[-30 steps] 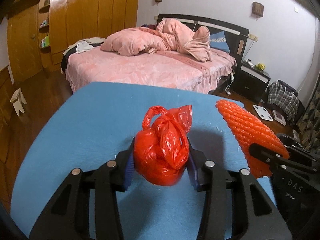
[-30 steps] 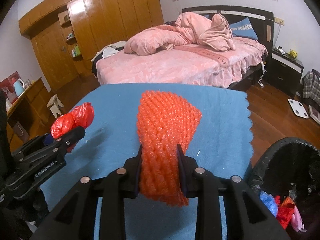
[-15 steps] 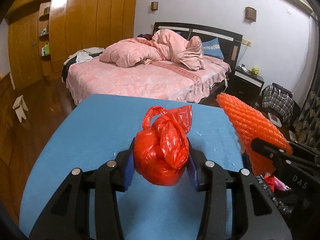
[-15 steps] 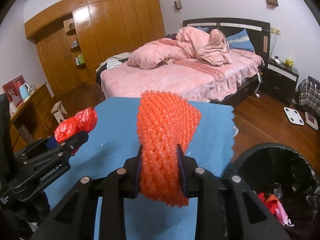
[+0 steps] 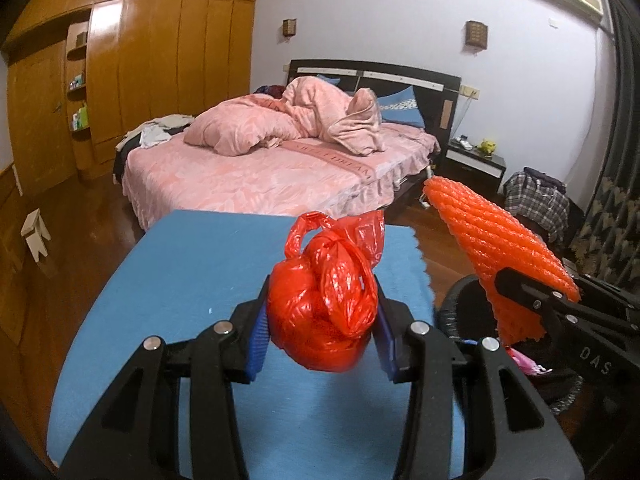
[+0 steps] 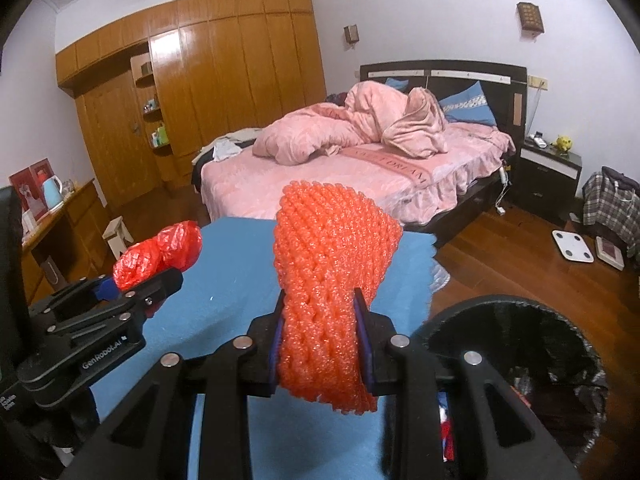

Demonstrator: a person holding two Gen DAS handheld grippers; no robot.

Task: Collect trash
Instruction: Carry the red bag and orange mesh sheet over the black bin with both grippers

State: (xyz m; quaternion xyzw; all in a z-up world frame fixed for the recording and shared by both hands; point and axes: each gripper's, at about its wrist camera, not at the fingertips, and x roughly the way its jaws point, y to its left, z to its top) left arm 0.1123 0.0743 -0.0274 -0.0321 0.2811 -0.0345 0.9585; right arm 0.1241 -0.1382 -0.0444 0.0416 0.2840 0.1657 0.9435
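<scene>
Softness is judged: the knotted red bag (image 5: 322, 312) is pinched at its bulge by the left claw (image 5: 320, 330), the crushable orange foam net (image 6: 326, 304) at mid-length by the right claw (image 6: 320, 346).

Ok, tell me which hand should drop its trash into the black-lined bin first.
Right, probably: the right gripper, clamping the orange foam net sleeve, sits beside the bin; the left gripper, with the knotted red plastic bag, hangs over the blue table.
</scene>
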